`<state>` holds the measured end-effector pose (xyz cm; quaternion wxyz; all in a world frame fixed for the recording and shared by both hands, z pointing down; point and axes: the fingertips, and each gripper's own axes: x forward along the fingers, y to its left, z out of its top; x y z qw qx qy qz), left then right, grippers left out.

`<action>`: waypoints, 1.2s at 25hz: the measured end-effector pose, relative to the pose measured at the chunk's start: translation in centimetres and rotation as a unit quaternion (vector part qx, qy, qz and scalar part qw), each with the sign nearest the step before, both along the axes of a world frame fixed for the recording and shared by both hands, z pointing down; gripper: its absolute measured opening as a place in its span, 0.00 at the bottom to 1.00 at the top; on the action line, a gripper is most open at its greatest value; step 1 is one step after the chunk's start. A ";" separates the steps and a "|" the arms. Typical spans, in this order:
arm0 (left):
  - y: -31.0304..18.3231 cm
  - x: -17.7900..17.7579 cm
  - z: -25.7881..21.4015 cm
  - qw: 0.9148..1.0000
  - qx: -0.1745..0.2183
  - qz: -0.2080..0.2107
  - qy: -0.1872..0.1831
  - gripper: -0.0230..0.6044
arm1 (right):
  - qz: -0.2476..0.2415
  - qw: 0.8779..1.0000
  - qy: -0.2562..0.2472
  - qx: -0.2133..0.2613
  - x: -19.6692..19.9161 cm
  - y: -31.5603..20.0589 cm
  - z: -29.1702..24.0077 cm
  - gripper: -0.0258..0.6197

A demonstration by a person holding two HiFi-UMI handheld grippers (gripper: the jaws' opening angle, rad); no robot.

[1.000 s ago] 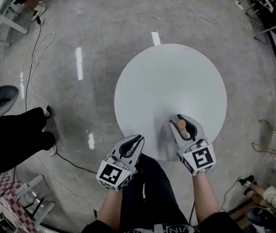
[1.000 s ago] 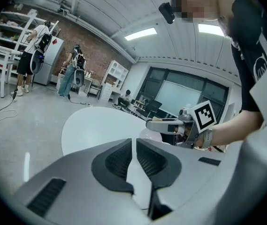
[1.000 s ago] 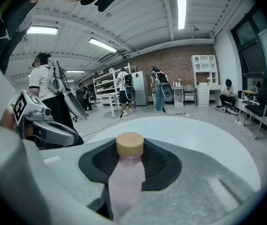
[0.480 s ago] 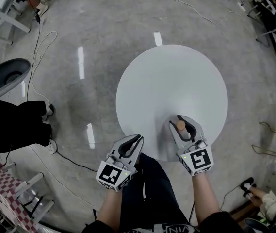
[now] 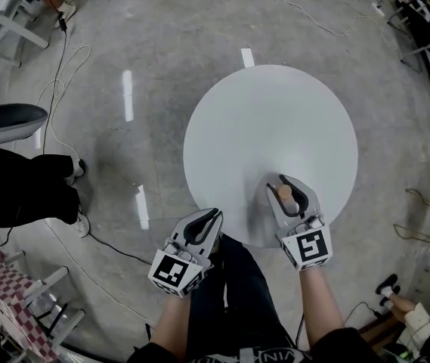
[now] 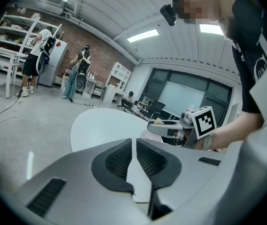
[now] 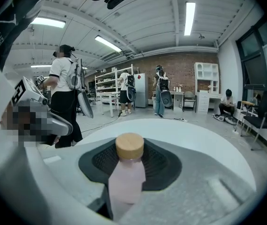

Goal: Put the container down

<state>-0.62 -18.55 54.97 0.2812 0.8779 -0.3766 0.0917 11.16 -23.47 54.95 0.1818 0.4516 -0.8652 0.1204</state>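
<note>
A small pale pink container [image 7: 126, 177] with a round wooden lid [image 5: 284, 193] sits upright between the pads of my right gripper [image 5: 287, 190], which is shut on it over the near right part of the round white table [image 5: 260, 127]. In the right gripper view the lid [image 7: 130, 146] stands above the dark pads. My left gripper [image 5: 206, 224] hangs off the table's near edge, over the person's lap; its jaws are shut with nothing between them [image 6: 134, 154]. From the left gripper view the right gripper [image 6: 171, 128] shows at mid right.
A person in black [image 5: 18, 191] carrying a grey tub [image 5: 7, 118] stands at the left on the concrete floor. Cables [image 5: 56, 89] trail across the floor. Shelving and people [image 7: 124, 95] fill the far side of the room.
The grippers have barely moved. The person at the left has shifted, and the grey tub has swung up and sideways.
</note>
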 end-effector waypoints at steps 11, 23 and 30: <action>0.8 -0.2 0.1 1.000 0.001 0.002 0.000 0.09 | 0.004 1.000 -0.011 0.004 0.0 -0.2 0.0 0.25; 2.3 -1.2 0.2 1.000 0.002 0.004 0.001 0.09 | 0.034 0.999 -0.015 0.013 0.5 0.4 -0.2 0.31; 3.4 -1.3 -0.1 1.000 0.003 0.013 0.003 0.09 | 0.047 0.999 -0.014 0.015 0.8 1.7 -0.5 0.34</action>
